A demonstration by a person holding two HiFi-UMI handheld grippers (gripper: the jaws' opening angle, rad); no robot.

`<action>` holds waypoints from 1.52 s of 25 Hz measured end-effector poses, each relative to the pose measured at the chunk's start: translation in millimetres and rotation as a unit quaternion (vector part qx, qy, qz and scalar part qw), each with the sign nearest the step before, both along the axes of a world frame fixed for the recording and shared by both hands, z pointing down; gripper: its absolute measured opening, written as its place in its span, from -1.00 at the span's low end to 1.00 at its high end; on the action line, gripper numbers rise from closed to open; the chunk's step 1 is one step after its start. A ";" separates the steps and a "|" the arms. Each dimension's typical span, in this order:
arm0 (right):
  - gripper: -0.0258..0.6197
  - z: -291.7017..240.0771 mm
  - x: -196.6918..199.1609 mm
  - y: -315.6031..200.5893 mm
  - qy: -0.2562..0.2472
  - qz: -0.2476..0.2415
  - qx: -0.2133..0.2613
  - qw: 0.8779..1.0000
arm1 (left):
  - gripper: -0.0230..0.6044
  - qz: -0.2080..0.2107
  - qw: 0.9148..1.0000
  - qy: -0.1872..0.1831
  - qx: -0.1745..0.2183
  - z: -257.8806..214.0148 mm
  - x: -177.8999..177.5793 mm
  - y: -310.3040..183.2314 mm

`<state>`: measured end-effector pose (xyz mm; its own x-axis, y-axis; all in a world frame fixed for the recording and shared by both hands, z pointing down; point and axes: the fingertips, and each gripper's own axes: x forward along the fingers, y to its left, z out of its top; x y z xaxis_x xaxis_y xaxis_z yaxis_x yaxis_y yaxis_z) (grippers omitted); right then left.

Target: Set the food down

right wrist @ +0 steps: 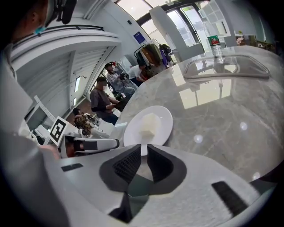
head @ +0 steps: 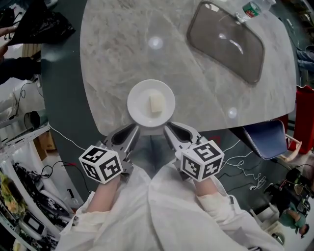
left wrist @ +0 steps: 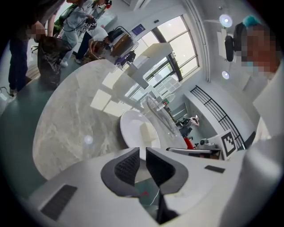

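Left gripper (head: 132, 130) (left wrist: 140, 151): dark ribbed jaws drawn to a narrow slit, clenched on the near rim of the round white plate (head: 140, 100) (left wrist: 129, 128) at about 7 o'clock.

Right gripper (head: 168, 130) (right wrist: 143, 148): jaws likewise nearly together, pinching the same rim (right wrist: 165, 119) at about 5 o'clock. The two grippers converge on the plate in a V.

Each gripper carries a cube with black-and-white square markers, the left cube (head: 100, 164) and the right cube (head: 202, 160), just ahead of the person's white sleeves (head: 162, 215).

Pale cream block of food (head: 156, 104) (left wrist: 147, 132) (right wrist: 149, 123): lies upright near the centre of the plate, slightly toward 3 o'clock.

The plate rests on the round grey marble table (head: 113, 49), at the table's 6 o'clock edge, close to the person.

Transparent smoke-tinted rectangular tray (head: 225, 41) (right wrist: 226, 68): on the table at 1 o'clock from the plate, well apart from it.

Clear plastic bottle with a green-and-red label (head: 252, 9) (right wrist: 215, 46): at the tray's far end, toward 1 o'clock.

Seated people (right wrist: 106, 95) show beyond the table in the right gripper view.
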<state>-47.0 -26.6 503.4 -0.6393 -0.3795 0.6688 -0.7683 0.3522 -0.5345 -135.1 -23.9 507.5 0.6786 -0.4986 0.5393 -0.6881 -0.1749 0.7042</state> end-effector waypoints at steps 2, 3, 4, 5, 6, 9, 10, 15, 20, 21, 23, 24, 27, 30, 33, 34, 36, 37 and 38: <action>-0.91 2.3 2.6 -2.8 0.005 0.005 -0.001 1.000 | -0.82 0.000 1.000 -0.011 -0.002 2.2 -1.1 -0.1; -0.91 3.3 3.7 -3.8 0.008 0.008 -0.001 1.000 | -0.81 -0.002 1.000 -0.015 -0.003 3.3 -1.8 -0.1; -0.91 4.3 4.5 -4.5 0.010 0.011 -0.001 1.000 | -0.79 -0.004 1.000 -0.018 -0.005 4.4 -2.6 -0.3; -0.91 5.2 5.4 -5.0 0.012 0.014 -0.002 1.000 | -0.75 -0.008 1.000 -0.021 -0.007 5.5 -3.4 -0.8; -0.91 6.1 6.3 -5.5 0.013 0.016 -0.003 1.000 | -0.70 -0.012 1.000 -0.023 -0.009 6.5 -4.3 -1.7; -0.90 8.6 9.2 -6.6 0.015 0.023 -0.005 1.000 | -0.58 -0.022 0.999 -0.030 -0.014 9.0 -5.8 -5.1; -0.90 9.2 10.0 -6.8 0.015 0.024 -0.006 1.000 | -0.56 -0.023 0.999 -0.031 -0.015 9.5 -5.6 -5.9; -0.87 11.2 14.0 -9.1 0.015 0.030 -0.013 0.999 | -0.55 -0.025 0.999 -0.032 -0.021 11.7 -4.2 -9.0; -0.65 16.5 16.8 -13.7 0.021 0.038 -0.023 0.999 | -0.55 -0.034 0.998 -0.033 -0.030 14.4 -6.5 -12.4; -0.66 17.0 17.7 -15.0 0.022 0.041 -0.024 0.999 | -0.55 -0.036 0.998 -0.034 -0.031 14.6 -7.1 -13.1; -0.66 18.9 18.8 -17.7 0.024 0.045 -0.026 0.998 | -0.54 -0.038 0.998 -0.036 -0.034 16.2 -8.0 -14.0; -0.65 20.3 18.8 -18.6 0.024 0.046 -0.028 0.998 | -0.53 -0.038 0.998 -0.038 -0.035 17.2 -8.4 -13.9; -0.65 23.3 18.7 -20.9 0.021 0.051 -0.033 0.998 | -0.51 -0.039 0.998 -0.041 -0.037 18.0 -8.2 -14.7; -0.66 25.8 17.8 -23.6 0.018 0.056 -0.036 0.998 | -0.51 -0.046 0.997 -0.043 -0.034 19.1 -8.3 -16.9; -0.66 28.4 19.0 -25.4 0.020 0.065 -0.037 0.997 | -0.51 -0.060 0.997 -0.048 -0.032 21.1 -10.3 -18.8; -0.66 28.3 19.3 -25.5 0.019 0.067 -0.037 0.997 | -0.51 -0.062 0.996 -0.049 -0.032 21.0 -10.4 -19.5; -0.66 27.7 19.3 -26.1 0.016 0.072 -0.036 0.997 | -0.52 -0.062 0.996 -0.053 -0.030 20.7 -9.9 -20.9; -0.66 27.7 19.3 -26.4 0.016 0.074 -0.035 0.996 | -0.52 -0.062 0.996 -0.056 -0.030 21.0 -9.8 -21.3; -0.66 28.1 19.4 -26.7 0.018 0.075 -0.034 0.996 | -0.53 -0.064 0.996 -0.059 -0.029 21.5 -10.0 -21.5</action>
